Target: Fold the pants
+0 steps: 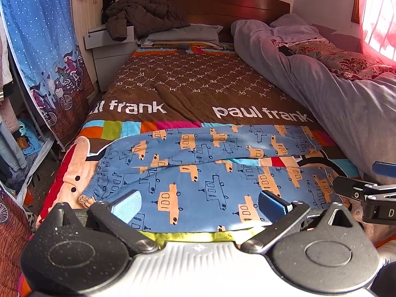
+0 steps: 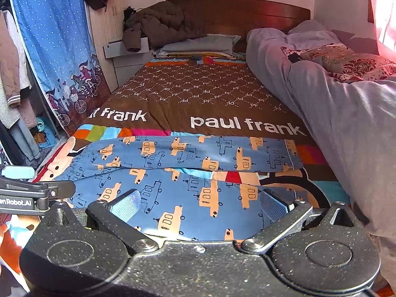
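pants (image 1: 210, 173): blue, printed with orange and outlined cars, spread flat across the foot end of the bed, waistband toward the left, both legs running to the right; the far leg lies above the near one with a wedge of bedspread showing between them near the cuffs
bedspread (image 1: 198, 86): brown with white "paul frank" lettering and a coloured block border, under the pants
left gripper (image 1: 198, 205): low over the near edge of the pants by the waist end, jaws wide apart, nothing between them; light blue pads (image 1: 126, 205) just above the fabric, contact cannot be told
right gripper (image 2: 200, 205): low over the near leg of the pants, jaws wide apart, holding nothing
neighbouring tool: the right gripper's tip shows at the right edge of the left wrist view, the left gripper's at the left edge of the right wrist view
grey duvet (image 1: 321, 86): bunched along the right side of the bed, just beside the pant cuffs
brown jacket (image 1: 146, 12): heaped at the headboard (image 1: 235, 2) over the white nightstand (image 1: 109, 49)
blue curtain (image 1: 44, 49): hanging left of the bed, bicycle print at its hem
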`<action>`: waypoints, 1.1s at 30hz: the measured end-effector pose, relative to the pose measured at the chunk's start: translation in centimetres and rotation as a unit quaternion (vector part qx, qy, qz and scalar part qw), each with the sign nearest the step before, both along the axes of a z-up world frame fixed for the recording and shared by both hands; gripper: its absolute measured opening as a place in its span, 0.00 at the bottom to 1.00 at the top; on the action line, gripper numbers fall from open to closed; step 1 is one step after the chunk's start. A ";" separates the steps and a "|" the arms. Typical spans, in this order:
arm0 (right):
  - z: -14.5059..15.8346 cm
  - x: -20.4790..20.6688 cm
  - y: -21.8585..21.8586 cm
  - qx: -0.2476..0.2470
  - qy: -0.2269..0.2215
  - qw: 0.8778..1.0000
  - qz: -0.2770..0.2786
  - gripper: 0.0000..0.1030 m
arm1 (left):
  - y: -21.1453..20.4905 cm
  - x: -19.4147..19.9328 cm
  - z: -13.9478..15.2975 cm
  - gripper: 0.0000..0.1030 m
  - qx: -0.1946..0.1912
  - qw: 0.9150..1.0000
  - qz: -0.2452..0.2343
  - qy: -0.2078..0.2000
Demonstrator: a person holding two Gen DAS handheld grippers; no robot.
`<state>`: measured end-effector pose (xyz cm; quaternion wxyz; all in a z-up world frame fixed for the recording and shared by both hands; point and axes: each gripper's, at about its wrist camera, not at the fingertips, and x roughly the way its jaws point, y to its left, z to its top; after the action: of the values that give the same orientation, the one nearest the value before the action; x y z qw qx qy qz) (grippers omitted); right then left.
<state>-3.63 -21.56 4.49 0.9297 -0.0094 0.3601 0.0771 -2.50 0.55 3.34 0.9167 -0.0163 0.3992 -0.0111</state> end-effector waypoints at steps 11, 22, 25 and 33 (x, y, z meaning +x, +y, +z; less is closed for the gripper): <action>1.1 -0.5 0.3 -0.004 -0.012 1.000 0.005 0.99 | 0.0 -0.5 1.2 1.00 0.000 1.000 -0.003 -0.012; 1.2 -0.7 0.4 -0.005 -0.017 1.000 0.007 0.99 | 0.5 -0.4 1.4 1.00 -0.003 1.000 -0.004 -0.012; 1.2 -0.6 0.6 -0.006 -0.015 1.000 0.009 0.99 | 0.8 -0.1 1.3 1.00 -0.005 1.000 -0.004 -0.009; 0.7 0.7 1.1 -0.010 -0.006 1.000 0.015 0.99 | 1.4 1.0 0.4 1.00 -0.005 1.000 -0.004 0.000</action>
<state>-2.93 -20.47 5.22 0.9305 -0.0244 0.3549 0.0874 -1.49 1.94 3.75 0.9166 -0.0193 0.3989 -0.0163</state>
